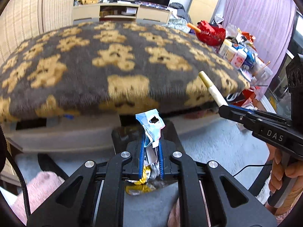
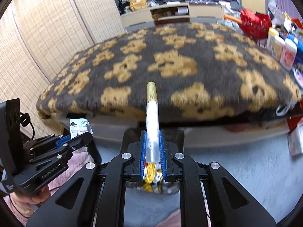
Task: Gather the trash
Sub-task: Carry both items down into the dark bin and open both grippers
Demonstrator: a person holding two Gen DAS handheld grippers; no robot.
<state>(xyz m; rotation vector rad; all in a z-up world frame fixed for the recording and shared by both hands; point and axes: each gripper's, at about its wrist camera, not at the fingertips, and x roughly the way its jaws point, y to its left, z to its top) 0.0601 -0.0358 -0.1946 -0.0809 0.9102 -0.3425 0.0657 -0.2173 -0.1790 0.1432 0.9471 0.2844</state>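
My left gripper [image 1: 152, 141] clamped on a crumpled blue wrapper [image 1: 151, 124]. Right gripper [image 2: 153, 143] clamped on a white tube [image 2: 151, 121], gold cap at 12 o'clock. Beyond both: bear-print blanket [image 1: 113, 56]; bottles [image 1: 236, 54] at 2 o'clock.

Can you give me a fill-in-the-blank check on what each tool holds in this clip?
1. The left tool is shut on a crumpled ____ wrapper.
2. The right tool is shut on a white tube with a ____ cap.
3. The blanket ahead is patterned with tan ____.
4. Beyond the blanket's right edge lies a shiny ____ bag.

Missing words: blue; gold; bears; red
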